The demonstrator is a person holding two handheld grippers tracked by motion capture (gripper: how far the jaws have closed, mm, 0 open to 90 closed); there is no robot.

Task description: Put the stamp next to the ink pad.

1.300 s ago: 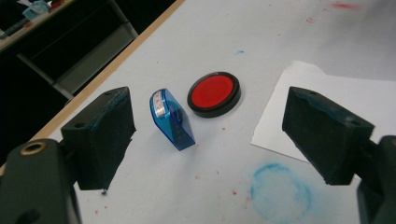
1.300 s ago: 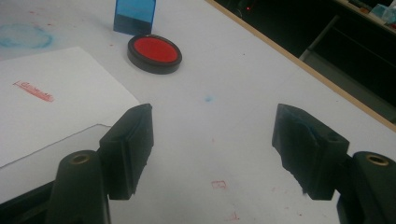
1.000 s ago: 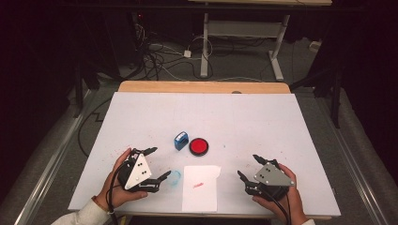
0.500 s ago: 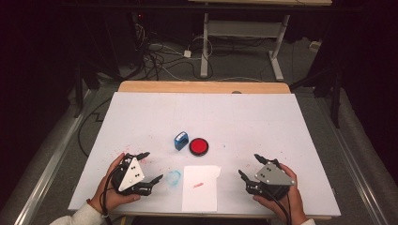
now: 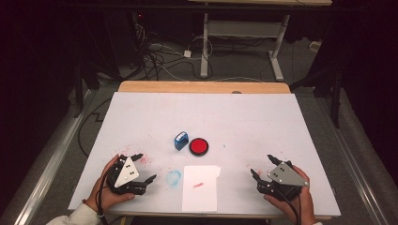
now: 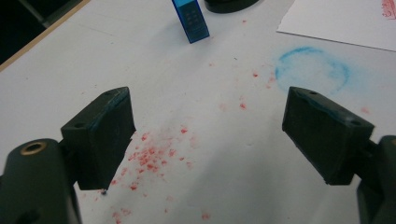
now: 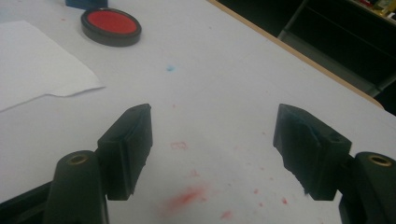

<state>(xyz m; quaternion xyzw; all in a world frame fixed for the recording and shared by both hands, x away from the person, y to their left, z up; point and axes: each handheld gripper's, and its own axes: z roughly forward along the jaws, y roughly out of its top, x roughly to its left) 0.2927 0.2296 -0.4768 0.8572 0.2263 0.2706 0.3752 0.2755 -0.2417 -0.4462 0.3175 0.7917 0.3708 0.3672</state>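
— Why do the left gripper (image 5: pixel 143 167) and right gripper (image 5: pixel 263 165) sit at the desk's (image 5: pixel 281 122) near corners, jaws spread, empty?

— Probably parked, clear of the blue stamp (image 5: pixel 180 140), the red ink pad (image 5: pixel 199 146) just beside it, and the paper (image 5: pixel 201 192).

White table (image 5: pixel 234 112), red and blue ink specks. Blue stamp (image 5: pixel 180 140) just beside round red ink pad (image 5: pixel 199 146), mid-table. Paper sheet (image 5: pixel 201 187) at near edge, small red mark on it. Left gripper (image 5: pixel 143 168) and right gripper (image 5: pixel 261 166), jaws apart, nothing between, flanking paper.
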